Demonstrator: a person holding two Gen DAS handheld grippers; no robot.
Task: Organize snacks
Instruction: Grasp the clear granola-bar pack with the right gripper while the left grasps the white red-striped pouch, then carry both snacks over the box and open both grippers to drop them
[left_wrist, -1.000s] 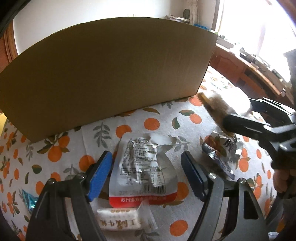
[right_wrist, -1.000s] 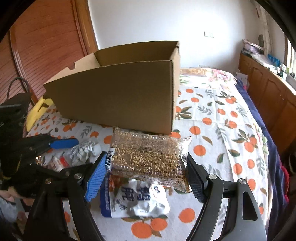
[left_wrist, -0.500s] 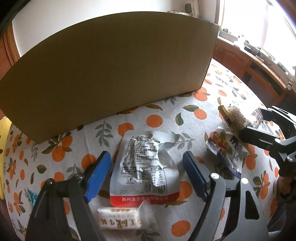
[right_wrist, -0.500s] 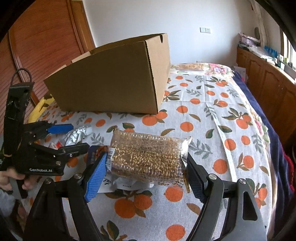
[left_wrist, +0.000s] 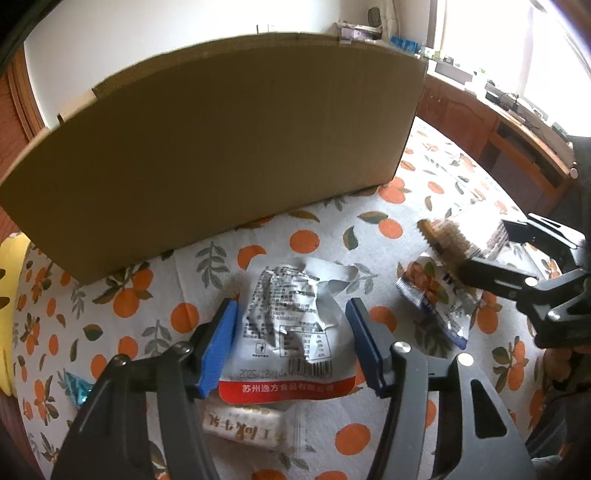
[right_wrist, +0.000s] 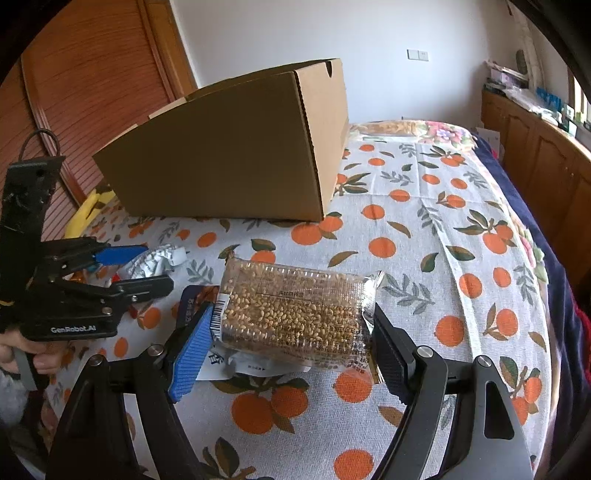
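While our right gripper (right_wrist: 291, 332) clamps a clear seed-bar packet (right_wrist: 295, 314) by its two short ends, lifted above the orange-print cloth (right_wrist: 424, 229), our left gripper (left_wrist: 291, 347) hangs spread wide over a crumpled white-and-red pouch (left_wrist: 288, 332), its blue pads (left_wrist: 221, 343) clear of the pouch at 9 and 3 o'clock. Nearest us, at 6 o'clock in the left view, lies a small cream wrapped bar (left_wrist: 240, 428), partly behind the gripper frame. A blue-and-white bag (left_wrist: 436, 299) sits at 3 o'clock, beneath the held packet. Farther off, at 12 o'clock, stands the cardboard box (right_wrist: 229, 162).

To do this well, we judge the packet should rise above the box wall before release, kept level.

Hidden from us: the box interior. A teal wrapper (left_wrist: 77, 387) at 8 o'clock is too small to identify.
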